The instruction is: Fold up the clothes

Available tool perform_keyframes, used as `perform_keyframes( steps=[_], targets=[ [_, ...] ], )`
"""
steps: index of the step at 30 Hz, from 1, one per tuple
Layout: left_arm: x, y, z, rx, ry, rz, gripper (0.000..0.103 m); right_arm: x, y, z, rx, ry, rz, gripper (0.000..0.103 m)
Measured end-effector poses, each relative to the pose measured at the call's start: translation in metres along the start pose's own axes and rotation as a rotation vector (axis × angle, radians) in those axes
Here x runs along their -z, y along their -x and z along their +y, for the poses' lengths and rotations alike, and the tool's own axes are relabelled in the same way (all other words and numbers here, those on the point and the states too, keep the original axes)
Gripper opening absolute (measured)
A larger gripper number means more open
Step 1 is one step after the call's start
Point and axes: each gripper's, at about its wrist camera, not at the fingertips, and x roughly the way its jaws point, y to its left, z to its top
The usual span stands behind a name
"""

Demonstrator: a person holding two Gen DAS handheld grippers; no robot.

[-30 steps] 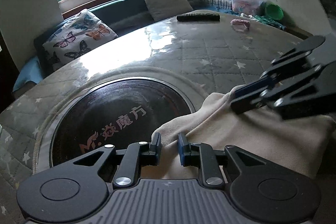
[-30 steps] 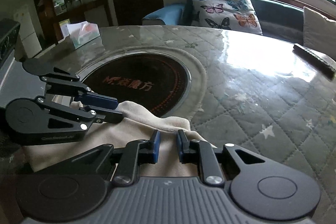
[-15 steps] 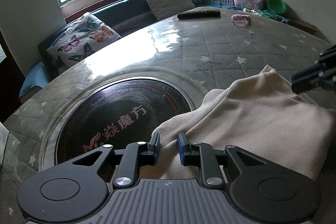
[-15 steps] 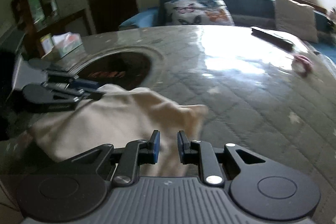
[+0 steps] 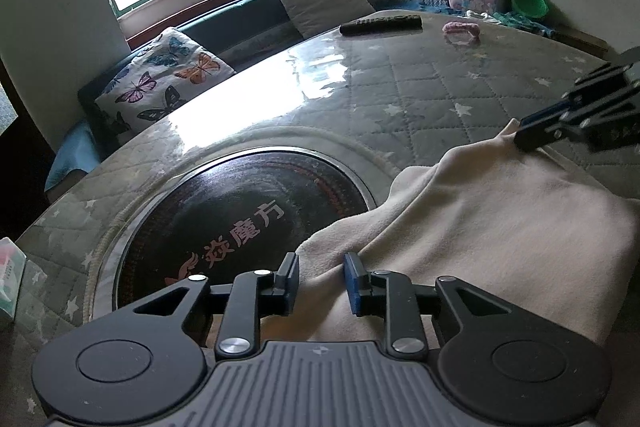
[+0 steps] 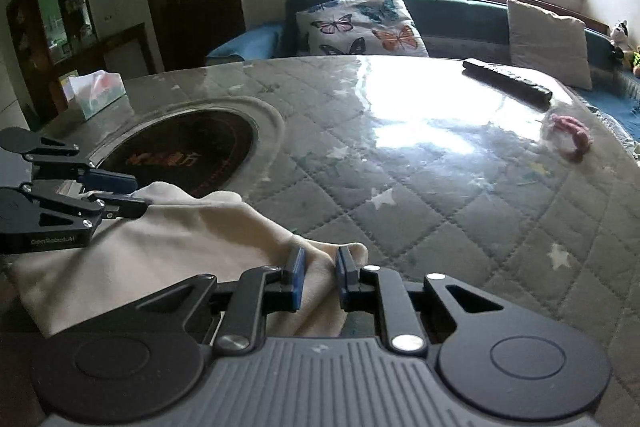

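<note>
Holding the cream cloth (image 5: 500, 227) by two points along its far edge, it lies spread on the near part of the quilted table (image 5: 420, 99), one edge just over the rim of the dark round plate (image 5: 240, 211) set in the middle. On the left, my left gripper (image 5: 321, 277) has its jaws opening, with a fold of cloth between the pads; I judge the pads no longer press it, so this corner could slip back and bunch before the fold is laid. To the right, my right gripper (image 6: 320, 277) is closing on a gathered corner of the cloth, and the pads look pressed to it. Risk: if I pull with the right hand while the left lets go, the cloth will drag sideways and the edges will not line up. The table's glossy cover looks slick, so the fabric may slide rather than stay. Farther right, the remote control (image 6: 508, 81) and the pink item (image 6: 572, 137) sit well apart, no hazard.
</note>
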Motion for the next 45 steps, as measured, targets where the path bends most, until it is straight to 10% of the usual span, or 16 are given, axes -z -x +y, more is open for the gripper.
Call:
perform_keyframes(
  steps=[23, 45],
  targets=[
    [0.019, 0.061, -0.091, 0.211, -0.061, -0.137, 0.030, 0.045, 0.045, 0.037, -0.155, 0.016, 0.001, 0.017],
    [0.074, 0.091, -0.031, 0.101, 0.167, -0.070, 0.030, 0.056, 0.054, 0.060, -0.168, 0.115, -0.027, 0.019]
  ],
)
